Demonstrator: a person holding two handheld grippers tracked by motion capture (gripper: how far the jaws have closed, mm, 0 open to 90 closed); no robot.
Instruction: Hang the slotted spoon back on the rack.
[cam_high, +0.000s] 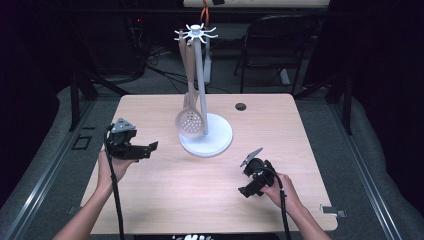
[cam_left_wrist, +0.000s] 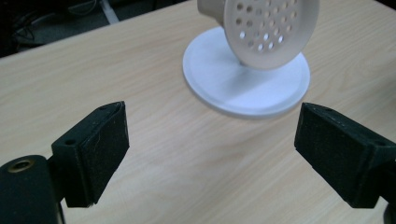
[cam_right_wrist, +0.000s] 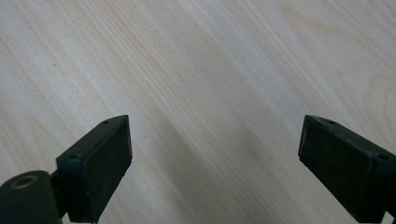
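Note:
A white utensil stand (cam_high: 202, 75) with a round base (cam_high: 217, 142) rises from the middle of the wooden table (cam_high: 165, 190). A beige perforated skimmer (cam_high: 190, 121) hangs from its hooked top, bowl low beside the pole. My left gripper (cam_high: 152, 146) is held left of the base, jaws pointing toward it, open and empty. In the left gripper view the skimmer bowl (cam_left_wrist: 266, 28) and the base (cam_left_wrist: 219, 79) lie ahead of that gripper (cam_left_wrist: 212, 142). My right gripper (cam_high: 246, 191) hovers low at the front right, tilted down at bare wood, and stands open (cam_right_wrist: 215, 161) with nothing between its pads.
A round cable hole (cam_high: 241, 106) sits in the table behind the stand. A dark chair (cam_high: 272, 37) stands beyond the far edge, with cables on the floor. A small metal bracket (cam_high: 332, 211) lies at the table's front right corner.

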